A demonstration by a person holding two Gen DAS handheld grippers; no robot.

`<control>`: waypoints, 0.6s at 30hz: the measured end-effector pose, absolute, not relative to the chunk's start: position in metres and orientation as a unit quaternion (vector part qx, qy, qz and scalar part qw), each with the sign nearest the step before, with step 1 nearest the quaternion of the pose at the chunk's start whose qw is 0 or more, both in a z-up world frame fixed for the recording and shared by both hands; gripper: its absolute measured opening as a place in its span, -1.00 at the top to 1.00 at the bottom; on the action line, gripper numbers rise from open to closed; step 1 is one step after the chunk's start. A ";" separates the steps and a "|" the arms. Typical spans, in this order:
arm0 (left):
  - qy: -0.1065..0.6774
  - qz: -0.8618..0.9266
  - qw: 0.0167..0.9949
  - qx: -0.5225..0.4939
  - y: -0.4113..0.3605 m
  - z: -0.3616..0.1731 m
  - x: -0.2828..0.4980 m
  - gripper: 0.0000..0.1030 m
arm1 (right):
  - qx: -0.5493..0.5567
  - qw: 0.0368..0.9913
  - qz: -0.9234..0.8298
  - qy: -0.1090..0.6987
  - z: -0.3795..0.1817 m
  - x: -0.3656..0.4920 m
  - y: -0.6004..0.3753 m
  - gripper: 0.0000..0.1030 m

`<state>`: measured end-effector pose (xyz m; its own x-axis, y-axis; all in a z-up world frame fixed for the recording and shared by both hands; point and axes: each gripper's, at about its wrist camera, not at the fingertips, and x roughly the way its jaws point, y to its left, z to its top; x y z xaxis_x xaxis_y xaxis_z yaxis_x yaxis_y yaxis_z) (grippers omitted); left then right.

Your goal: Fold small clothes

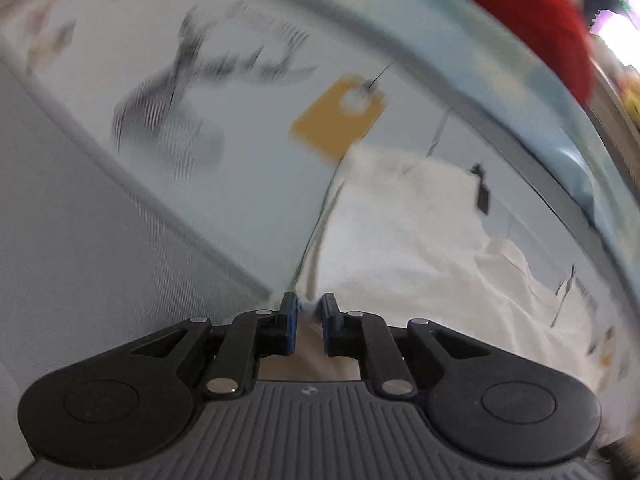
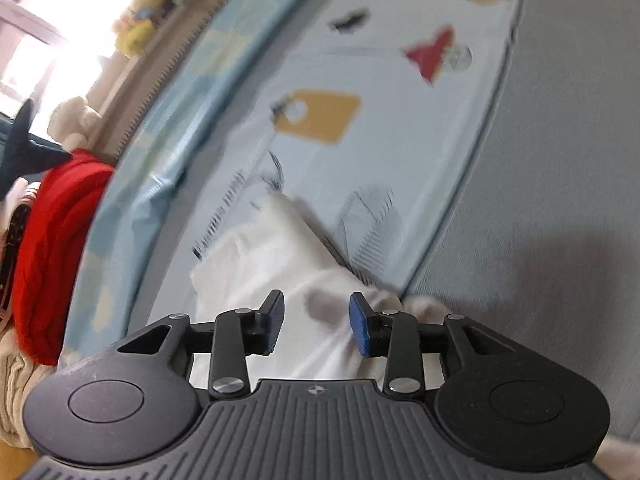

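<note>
The left gripper [image 1: 309, 310] pinches the near edge of the white garment [image 1: 404, 232], which runs away up the printed mat [image 1: 248, 128], while the right gripper [image 2: 317, 312] hovers spread over that same cloth, gripping nothing.

A pale blue printed sheet [image 1: 256, 184] covers most of both views. In the left wrist view a mustard tag motif [image 1: 340, 116] is printed just above centre, with a smeared grey striped motif [image 1: 168, 120] at ten o'clock of it. A grey surface [image 1: 72, 260] fills the nine o'clock side, and a red fabric heap [image 1: 532, 12] sits at one o'clock. In the right wrist view the mustard motif lies near centre, a red triangular motif [image 2: 432, 54] at one o'clock, the grey surface along three o'clock, and the red heap at nine o'clock. Yellow soft toys [image 2: 140, 20] and a cream one [image 2: 76, 120] stand by a bright window [image 2: 48, 32] at ten o'clock.
</note>
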<state>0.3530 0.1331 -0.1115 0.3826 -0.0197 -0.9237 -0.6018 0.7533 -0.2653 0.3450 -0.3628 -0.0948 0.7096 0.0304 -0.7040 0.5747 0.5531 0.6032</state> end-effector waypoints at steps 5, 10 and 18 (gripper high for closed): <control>0.468 0.153 0.835 -0.245 0.119 -0.080 0.351 0.69 | 0.417 0.789 -0.239 0.383 -0.109 0.342 -0.367 0.22; 0.475 0.153 0.828 -0.257 0.124 -0.088 0.352 0.68 | 0.375 0.831 -0.258 0.319 -0.080 0.332 -0.357 0.22; 0.547 0.137 0.756 -0.334 0.145 -0.134 0.356 0.72 | 0.464 0.763 -0.225 0.390 -0.122 0.340 -0.377 0.26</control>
<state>0.3558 0.1453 -0.1339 0.3651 -0.1581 -0.9174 -0.5717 0.7397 -0.3550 0.3397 -0.3769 -0.1223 0.5945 0.0185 -0.8039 0.7057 0.4672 0.5327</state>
